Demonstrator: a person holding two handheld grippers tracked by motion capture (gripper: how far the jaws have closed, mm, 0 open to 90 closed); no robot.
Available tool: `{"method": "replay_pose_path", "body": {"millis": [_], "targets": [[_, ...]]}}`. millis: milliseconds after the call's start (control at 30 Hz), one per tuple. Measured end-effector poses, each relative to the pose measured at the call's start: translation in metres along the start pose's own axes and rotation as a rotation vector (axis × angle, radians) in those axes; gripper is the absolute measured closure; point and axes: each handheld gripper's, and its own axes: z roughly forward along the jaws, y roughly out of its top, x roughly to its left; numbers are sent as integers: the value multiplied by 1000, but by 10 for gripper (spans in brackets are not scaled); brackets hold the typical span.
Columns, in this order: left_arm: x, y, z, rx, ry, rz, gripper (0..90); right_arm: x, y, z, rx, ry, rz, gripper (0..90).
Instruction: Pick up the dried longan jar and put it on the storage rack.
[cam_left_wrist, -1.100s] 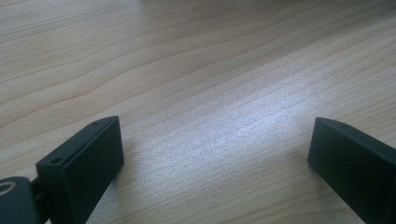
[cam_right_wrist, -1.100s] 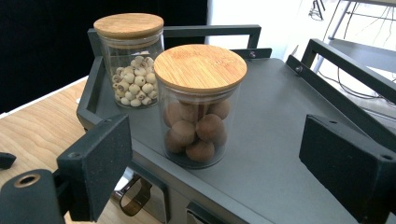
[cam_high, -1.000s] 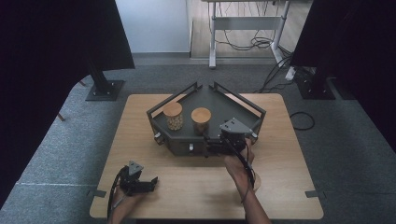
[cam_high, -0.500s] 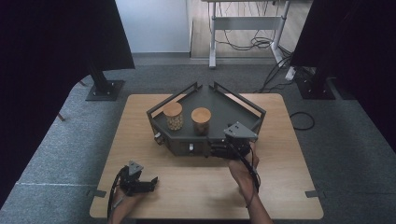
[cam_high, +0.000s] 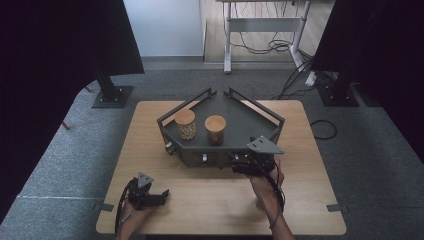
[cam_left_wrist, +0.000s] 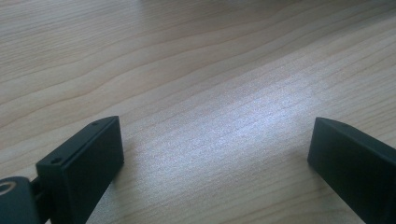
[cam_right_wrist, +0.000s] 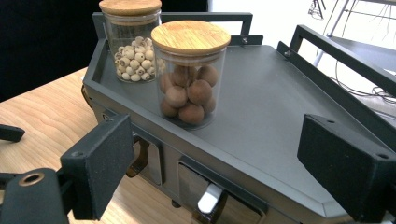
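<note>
Wooden table (cam_high: 300, 200) carries a dark metal tray (cam_high: 250, 122) holding two cork-lidded jars. Right gripper (cam_right_wrist: 210, 172) view reveals brown balls in the near jar (cam_right_wrist: 189, 74), pale beads in the far jar (cam_right_wrist: 132, 42). Its jaws, empty and well apart, have narrowed slightly; near jar sits just beyond them. Left gripper (cam_left_wrist: 215, 154) gapes over bare wood, well away from the tray.

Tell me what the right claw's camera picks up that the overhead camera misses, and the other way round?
The right claw view reveals what fills the jars: brown balls in the near jar, small pale beads in the far jar, plus a white handle on the tray's front. The high view alone takes in the whole table, both hands and the grey floor. Both share the dark tray and the jars' wooden lids.
</note>
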Motion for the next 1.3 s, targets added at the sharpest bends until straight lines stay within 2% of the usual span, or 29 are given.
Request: {"method": "replay_pose_path", "body": {"millis": [367,700,1300], "targets": [[0,0,0,1,0,1,33,-3,-10,-10,4,-22,7,103],[0,0,0,1,0,1,32,-6,-20,-17,20,-70,9,102],[0,0,0,0,0,1,33,-10,-33,-30,21,-101,17,102]]}}
